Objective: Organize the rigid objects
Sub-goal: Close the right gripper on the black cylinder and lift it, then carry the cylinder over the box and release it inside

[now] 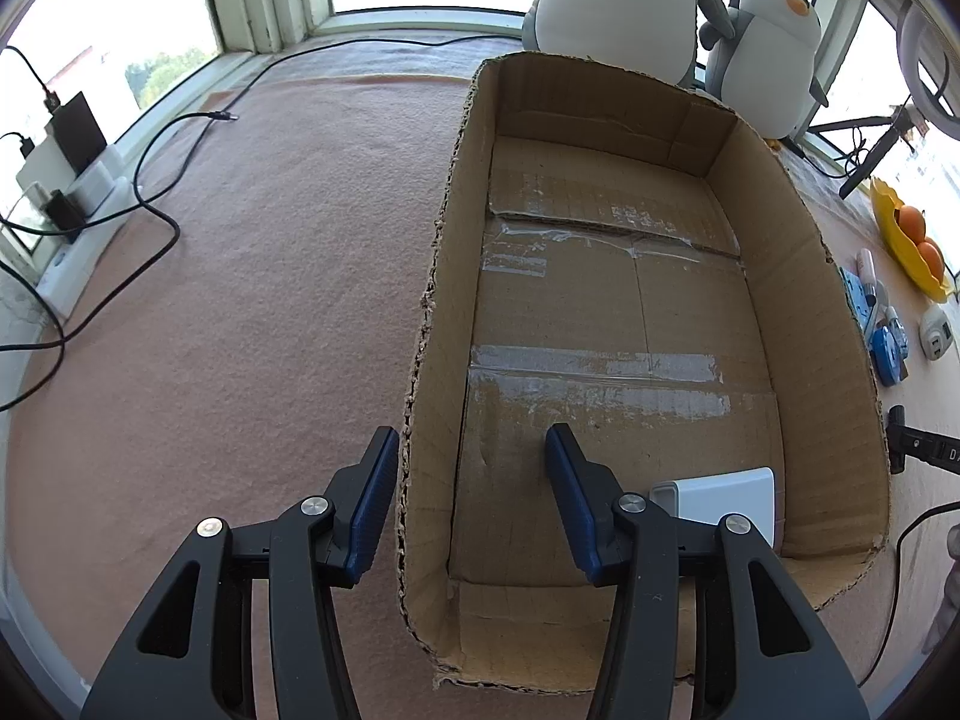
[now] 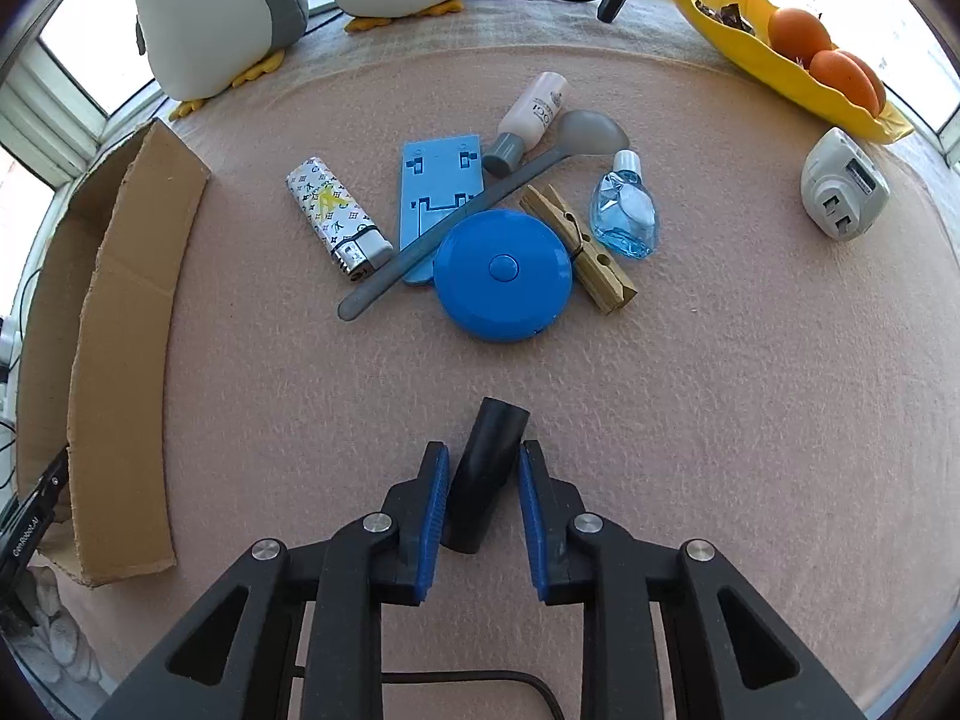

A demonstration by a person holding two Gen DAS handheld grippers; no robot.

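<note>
While the right gripper (image 2: 483, 516) holds a black, tube-shaped plastic piece (image 2: 485, 480) between its blue-padded fingers (image 2: 435, 510), low in the centre of the right wrist view, the sorting job looks barely begun. One item only, a white rectangular plastic block (image 1: 717, 501), lies inside the open brown cardboard box (image 1: 798, 252), in the lower right corner of the left wrist view. The left gripper (image 1: 471, 498) hangs with its fingers spread wide and holding nothing, one finger outside the box's near wall and the other over its taped floor.

Left to gather, clustered at the centre of the right wrist view on the pink felt-covered desk (image 2: 720, 390): a monogram-patterned lighter (image 2: 336, 219), a light blue flat plastic plate (image 2: 441, 186), a grey long-handled spoon (image 2: 480, 198) lying across it, a round blue tape measure (image 2: 503, 275), a wooden clothespin (image 2: 579, 240), a clear blue dropper bottle (image 2: 624, 213) and a small pale pink bottle (image 2: 531, 120) with a grey cap. A white instant camera (image 2: 843, 186) sits well apart at the right, near a yellow dish of oranges (image 2: 798, 66).

Legible writing is scant: letters reading roughly "OCI" on the pink bottle, and "GenRobot.AI" on a black bar at the lower left edge
</note>
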